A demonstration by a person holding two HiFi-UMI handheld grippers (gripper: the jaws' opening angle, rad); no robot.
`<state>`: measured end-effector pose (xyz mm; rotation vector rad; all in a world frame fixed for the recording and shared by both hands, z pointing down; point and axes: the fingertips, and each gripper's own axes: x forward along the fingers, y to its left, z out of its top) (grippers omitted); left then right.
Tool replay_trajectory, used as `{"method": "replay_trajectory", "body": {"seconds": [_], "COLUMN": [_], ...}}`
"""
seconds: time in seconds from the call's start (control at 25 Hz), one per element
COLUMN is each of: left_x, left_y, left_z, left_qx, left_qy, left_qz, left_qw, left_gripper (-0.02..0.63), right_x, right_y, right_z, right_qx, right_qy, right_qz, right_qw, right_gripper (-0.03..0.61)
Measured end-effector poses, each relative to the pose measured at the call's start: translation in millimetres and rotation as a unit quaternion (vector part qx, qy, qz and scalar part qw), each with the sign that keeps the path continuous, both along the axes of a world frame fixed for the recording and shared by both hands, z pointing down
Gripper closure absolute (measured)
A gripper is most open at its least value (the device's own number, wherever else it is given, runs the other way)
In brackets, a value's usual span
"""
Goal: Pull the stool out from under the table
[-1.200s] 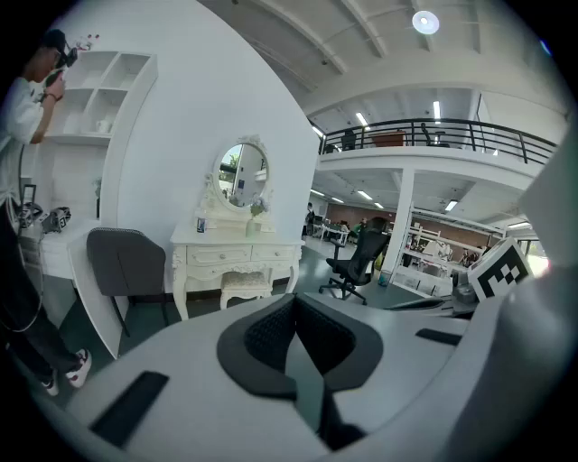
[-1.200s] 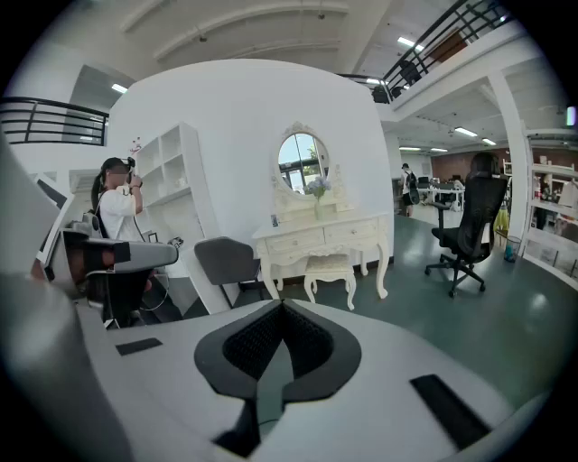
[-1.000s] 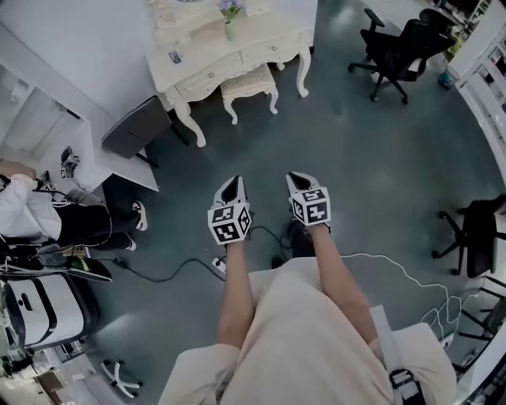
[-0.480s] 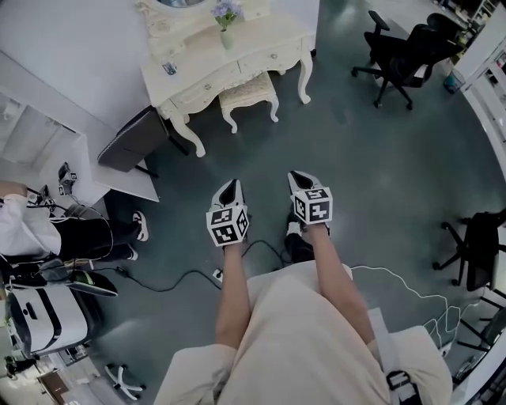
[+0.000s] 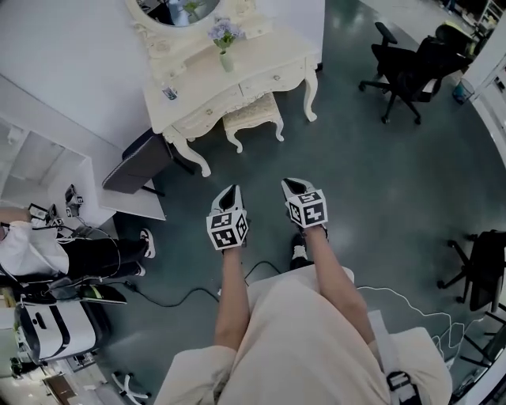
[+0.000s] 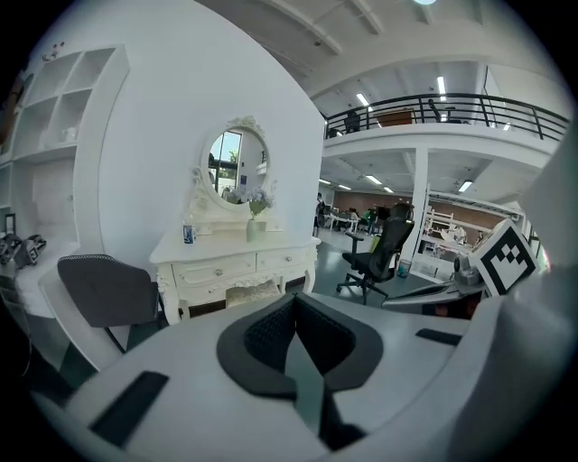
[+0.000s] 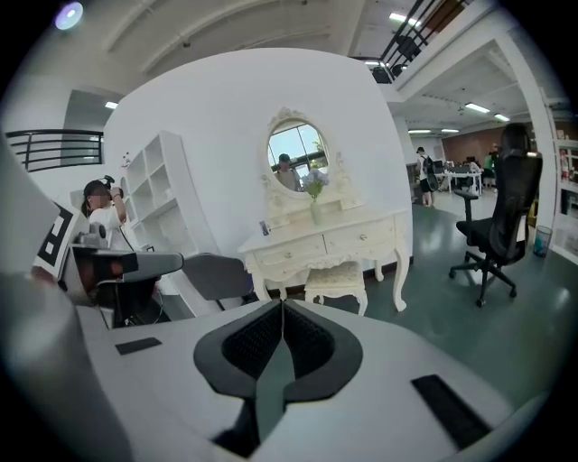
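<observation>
The stool (image 5: pixel 254 117) stands at the upper middle of the head view. It is tucked between the front legs of the cream counter (image 5: pixel 273 49), with its padded seat partly under the drawers. On the counter top are a vase of pale flowers (image 5: pixel 227 57) and, towards the left end, a small can (image 5: pixel 169 93) with a blue label; its print is too small to read. An oval mirror (image 5: pixel 178 9) rises behind them.

A grey chair (image 5: pixel 141 157) is just left of the counter. A black office chair (image 5: pixel 407 70) stands well apart at the upper right.

Both grippers are in the middle of the frame, well short of the stool. The jaws of the left gripper (image 5: pixel 231 192) and the right gripper (image 5: pixel 293 186) are clenched on nothing. The only markings are the black-and-white squares on their cubes.

The head view alone shows the cable (image 5: pixel 166 297) on the floor. The left gripper view shows a railed balcony (image 6: pixel 452 108) at its upper right. The right gripper view shows a person in a cap (image 7: pixel 101 217) at its left, beside white shelves (image 7: pixel 153 194).
</observation>
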<state>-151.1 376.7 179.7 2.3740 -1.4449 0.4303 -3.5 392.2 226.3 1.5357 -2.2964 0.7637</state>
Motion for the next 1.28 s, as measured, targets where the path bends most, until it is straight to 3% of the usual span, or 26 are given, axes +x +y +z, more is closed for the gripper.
{"method": "replay_trajectory", "body": {"seconds": [0.2,0.48,0.72,0.88,1.28], "left_x": [27.2,56.0,35.1,13.9,0.4], "left_y": [-35.4,-54.5,-67.7,-85.4,-161.8], "left_z": [-5.9,11.3,9.9,12.9,25.0], "left_qx": [-0.013,-0.021,-0.010,-0.013,-0.023], "left_qy": [0.042,0.028,0.021,0.052,0.075], "left_qz": [-0.014,-0.011,-0.034,-0.067,-0.079], "left_qw": [0.9989,0.9993,0.9992,0.9963,0.9938], "left_gripper": [0.598,0.598,0.598,0.598,0.598], "right_x": [20.6,49.4,43.9,31.9,27.4], "right_y": [-26.2,-43.6,-57.6,-74.1,-131.7], "right_z": [0.8,18.1,35.8,37.5,45.8], "right_qx": [-0.002,-0.024,-0.041,-0.041,-0.057], "right_qy": [0.002,-0.019,-0.018,-0.001,0.030], "right_qz": [-0.007,-0.006,-0.019,-0.039,-0.051], "right_qw": [1.000,1.000,0.999,0.998,0.997], "right_gripper": [0.534,0.532,0.532,0.532,0.532]}}
